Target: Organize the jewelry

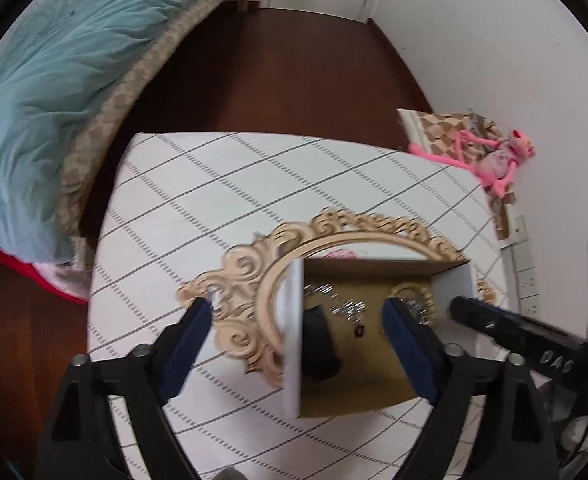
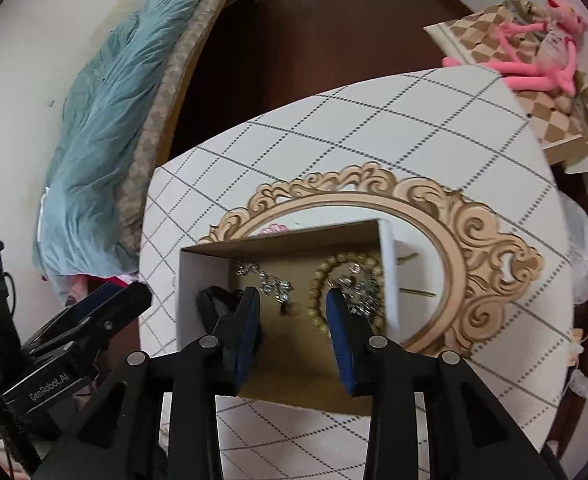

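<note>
An open cardboard box, white outside and brown inside, rests on an ornate mirror. In it lie a silver chain piece, a wooden bead bracelet, a second silver piece and a black band. My right gripper hangs over the box with its jaws partly apart and nothing pressed between the pads. My left gripper is open wide and empty, straddling the box's left wall. The silver chain piece and the bracelet show between its fingers.
The mirror lies on a table with a white grid-pattern cloth. A bed with a teal blanket stands to the left across a dark floor. A pink plush toy on a checkered box sits at the far right, near the wall.
</note>
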A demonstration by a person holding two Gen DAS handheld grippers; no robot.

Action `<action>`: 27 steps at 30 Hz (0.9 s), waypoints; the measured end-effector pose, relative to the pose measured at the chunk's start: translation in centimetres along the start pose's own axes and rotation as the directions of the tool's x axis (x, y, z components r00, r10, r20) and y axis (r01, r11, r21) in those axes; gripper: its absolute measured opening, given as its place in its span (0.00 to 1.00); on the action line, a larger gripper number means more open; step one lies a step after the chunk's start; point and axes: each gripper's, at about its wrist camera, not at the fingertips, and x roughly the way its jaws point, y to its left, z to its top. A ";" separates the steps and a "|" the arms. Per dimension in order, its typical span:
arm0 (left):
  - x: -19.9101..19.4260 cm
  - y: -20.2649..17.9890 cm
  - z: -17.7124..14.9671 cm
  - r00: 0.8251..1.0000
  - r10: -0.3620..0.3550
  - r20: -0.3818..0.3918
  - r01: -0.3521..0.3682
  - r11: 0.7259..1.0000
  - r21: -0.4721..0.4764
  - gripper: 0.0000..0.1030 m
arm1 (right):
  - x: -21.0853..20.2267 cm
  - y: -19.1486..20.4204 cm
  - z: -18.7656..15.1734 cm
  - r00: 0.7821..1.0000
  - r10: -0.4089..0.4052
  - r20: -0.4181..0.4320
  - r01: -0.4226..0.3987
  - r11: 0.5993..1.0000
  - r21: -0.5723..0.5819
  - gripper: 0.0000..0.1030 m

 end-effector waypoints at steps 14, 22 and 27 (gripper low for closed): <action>-1.2 -0.2 -6.7 0.983 0.183 0.021 -0.183 0.983 0.028 0.97 | -2.7 0.5 -6.9 0.914 -0.385 0.128 0.399 0.908 -0.123 0.94; -6.3 -1.7 -9.1 0.982 0.166 0.094 -0.170 0.985 0.035 0.97 | -7.6 2.3 -10.0 0.895 -0.392 0.213 0.422 0.899 -0.120 0.95; -11.5 -2.3 -10.5 0.973 0.162 0.167 -0.167 0.986 0.020 0.97 | -12.8 3.9 -12.9 0.877 -0.377 0.297 0.423 0.900 -0.107 0.95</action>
